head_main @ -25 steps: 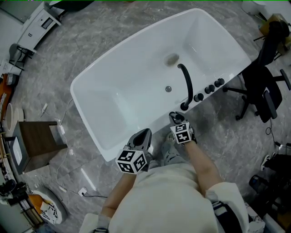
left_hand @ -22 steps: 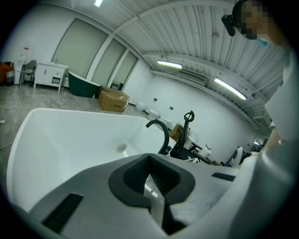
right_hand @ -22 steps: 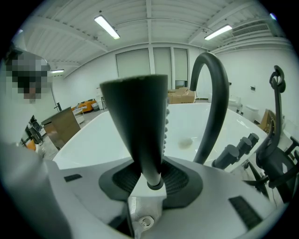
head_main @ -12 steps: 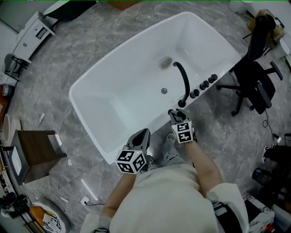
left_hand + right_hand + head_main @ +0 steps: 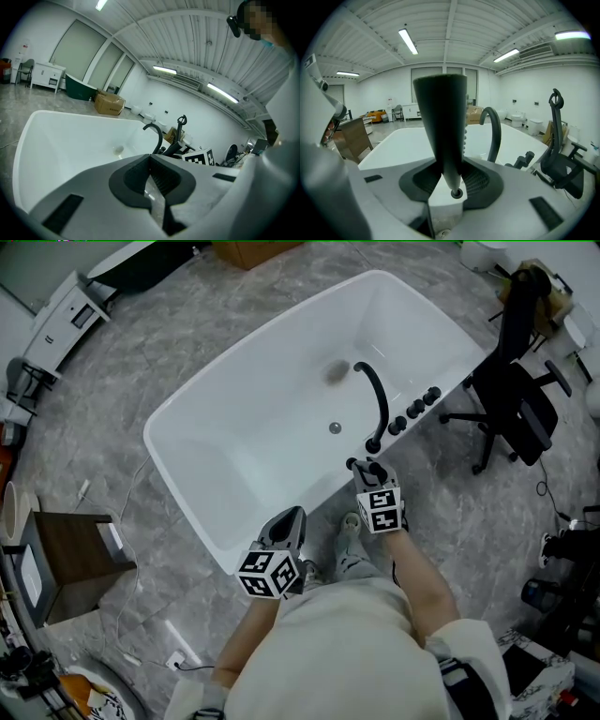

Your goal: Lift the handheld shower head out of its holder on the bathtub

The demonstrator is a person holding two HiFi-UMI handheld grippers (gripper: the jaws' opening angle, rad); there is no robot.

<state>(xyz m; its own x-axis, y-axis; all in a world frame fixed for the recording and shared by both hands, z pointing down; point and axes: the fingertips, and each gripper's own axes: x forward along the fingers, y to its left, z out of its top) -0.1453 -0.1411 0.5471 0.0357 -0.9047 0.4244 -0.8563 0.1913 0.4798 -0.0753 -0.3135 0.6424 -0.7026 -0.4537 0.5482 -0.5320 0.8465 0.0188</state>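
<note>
The white bathtub [image 5: 234,418] lies across the middle of the head view, with a black curved spout [image 5: 377,401] and black knobs [image 5: 414,411] on its near rim. My right gripper [image 5: 366,468] hovers over that rim beside the spout's base, shut on the dark handheld shower head [image 5: 359,465]. In the right gripper view the shower head [image 5: 442,122] stands up as a dark cone clamped between the jaws of my right gripper [image 5: 451,174]. My left gripper [image 5: 290,519] hangs at the tub's near side, shut and empty; the left gripper [image 5: 151,161] faces the tub [image 5: 70,140].
A black office chair [image 5: 516,381] stands right of the tub. A brown side table [image 5: 80,554] sits at the left, a white cabinet [image 5: 61,310] at the top left, a cardboard box [image 5: 248,251] at the top. Cables lie on the grey marbled floor [image 5: 141,512].
My right gripper has risen from the tub rim with the shower head in it. The left gripper has shifted a little along the tub's side.
</note>
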